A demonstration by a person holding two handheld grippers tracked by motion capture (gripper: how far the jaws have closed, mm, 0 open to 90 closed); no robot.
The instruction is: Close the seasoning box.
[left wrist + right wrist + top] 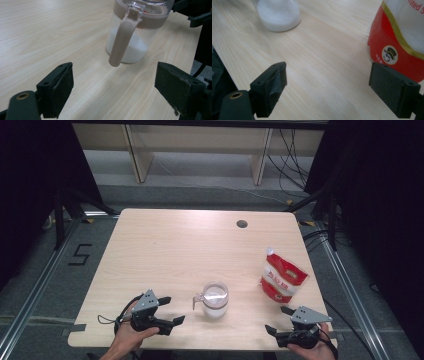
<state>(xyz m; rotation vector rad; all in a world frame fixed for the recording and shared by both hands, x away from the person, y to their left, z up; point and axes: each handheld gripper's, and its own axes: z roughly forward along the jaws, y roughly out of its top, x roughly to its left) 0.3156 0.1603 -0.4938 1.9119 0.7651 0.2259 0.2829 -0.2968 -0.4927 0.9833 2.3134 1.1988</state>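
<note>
A clear jar (215, 300) with a tan lid and tan handle stands near the table's front middle, partly filled with white grains. In the left gripper view the jar (135, 37) is straight ahead, its handle (122, 40) pointing at me. My left gripper (170, 311) rests open to the jar's left, jaws wide apart, nothing between them (113, 92). A red and white pouch (282, 278) stands at the right. My right gripper (281, 319) is open just in front of that pouch (402, 42), and it too holds nothing (327, 92).
The light wooden table (175, 250) has a round cable hole (242, 224) at the back right. Wooden shelving legs and cables lie on the floor beyond. The other gripper (197, 15) shows dark behind the jar in the left gripper view.
</note>
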